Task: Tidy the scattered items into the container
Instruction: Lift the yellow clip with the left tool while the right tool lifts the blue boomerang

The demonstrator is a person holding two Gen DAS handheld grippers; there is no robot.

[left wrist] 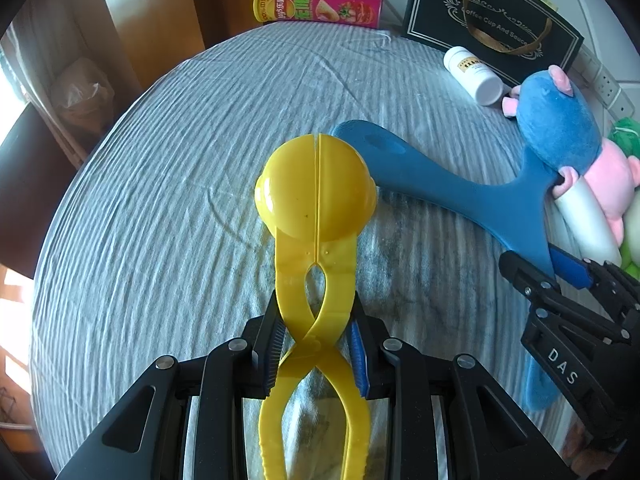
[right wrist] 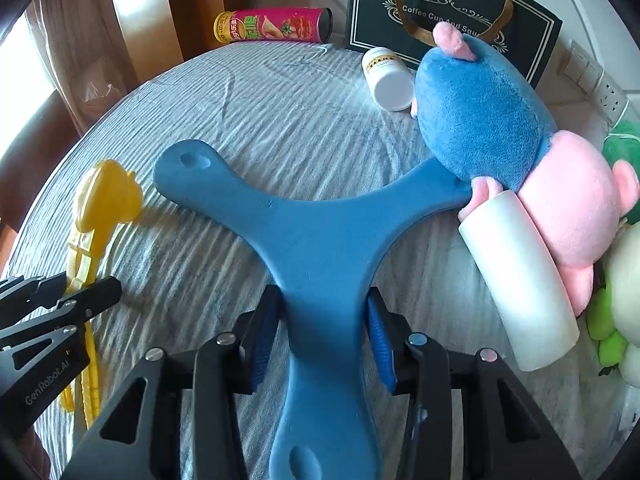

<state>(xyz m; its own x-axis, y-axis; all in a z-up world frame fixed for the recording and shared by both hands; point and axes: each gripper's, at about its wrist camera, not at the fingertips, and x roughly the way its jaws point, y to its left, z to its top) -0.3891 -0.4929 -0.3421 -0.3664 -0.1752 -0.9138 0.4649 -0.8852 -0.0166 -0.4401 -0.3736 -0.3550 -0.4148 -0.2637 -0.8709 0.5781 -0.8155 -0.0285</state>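
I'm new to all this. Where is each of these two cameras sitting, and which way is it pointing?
Left wrist view: sits on the left gripper, looking forward along its fingers, shut on the yellow scoop tongs; the right gripper shows at the right edge.
Right wrist view: sits on the right gripper, looking forward along the blue boomerang it grips; the left gripper shows at the left.
Both share: the striped cloth, chip can, white bottle, black bag and blue plush toy.
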